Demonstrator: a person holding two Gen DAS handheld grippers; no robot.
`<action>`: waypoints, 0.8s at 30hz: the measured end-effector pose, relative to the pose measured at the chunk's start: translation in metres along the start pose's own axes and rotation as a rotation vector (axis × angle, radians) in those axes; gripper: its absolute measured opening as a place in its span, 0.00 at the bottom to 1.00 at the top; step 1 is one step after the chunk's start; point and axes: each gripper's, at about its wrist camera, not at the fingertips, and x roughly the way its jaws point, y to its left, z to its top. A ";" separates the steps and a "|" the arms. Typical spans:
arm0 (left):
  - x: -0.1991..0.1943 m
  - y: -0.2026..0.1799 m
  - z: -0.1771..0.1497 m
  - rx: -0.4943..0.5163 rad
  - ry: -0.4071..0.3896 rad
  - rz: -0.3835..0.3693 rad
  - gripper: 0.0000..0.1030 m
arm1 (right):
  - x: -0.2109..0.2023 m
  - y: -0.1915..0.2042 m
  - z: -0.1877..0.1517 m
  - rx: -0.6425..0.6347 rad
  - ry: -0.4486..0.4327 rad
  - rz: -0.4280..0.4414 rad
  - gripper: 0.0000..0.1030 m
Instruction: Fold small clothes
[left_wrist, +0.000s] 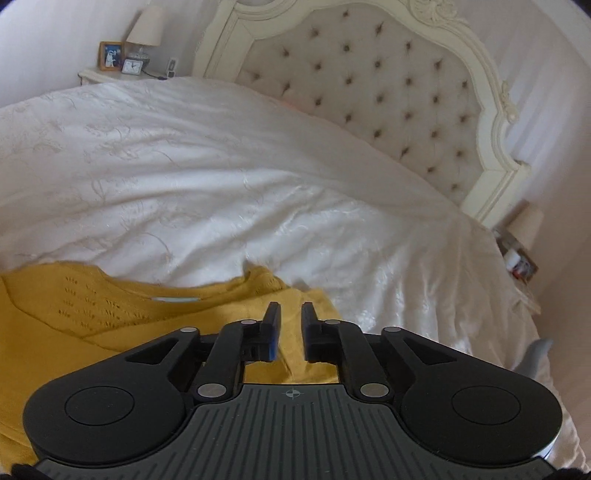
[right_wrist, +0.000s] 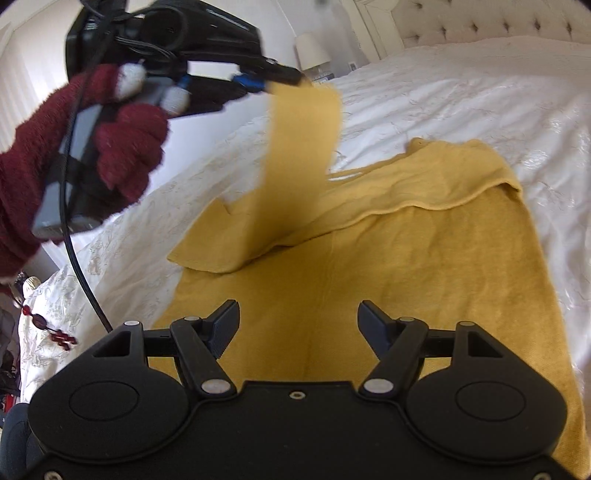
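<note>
Yellow garment (right_wrist: 424, 258) on white bedspread (left_wrist: 221, 166); headboard (left_wrist: 369, 81) behind.

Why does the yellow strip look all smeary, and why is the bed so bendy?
Right wrist view: the yellow sleeve under the left gripper is motion-blurred, probably moving fast, while the sweater lying flat looks sharp. Left wrist view: the fisheye lens curves the headboard and bedspread.

Soft daylight is cast throughout; glare is seen on the white bedspread (right_wrist: 480, 92), motion blur on the lifted yellow cloth (right_wrist: 299, 147), edges bowed.
</note>
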 end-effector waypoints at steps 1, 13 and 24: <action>-0.004 0.003 -0.004 0.003 -0.008 -0.006 0.38 | 0.000 -0.004 0.000 0.002 0.003 -0.009 0.71; -0.060 0.090 -0.069 0.060 -0.006 0.392 0.43 | 0.036 -0.049 0.044 0.056 -0.037 -0.067 0.71; -0.086 0.157 -0.112 0.013 -0.049 0.508 0.44 | 0.093 -0.071 0.061 0.097 0.063 -0.155 0.72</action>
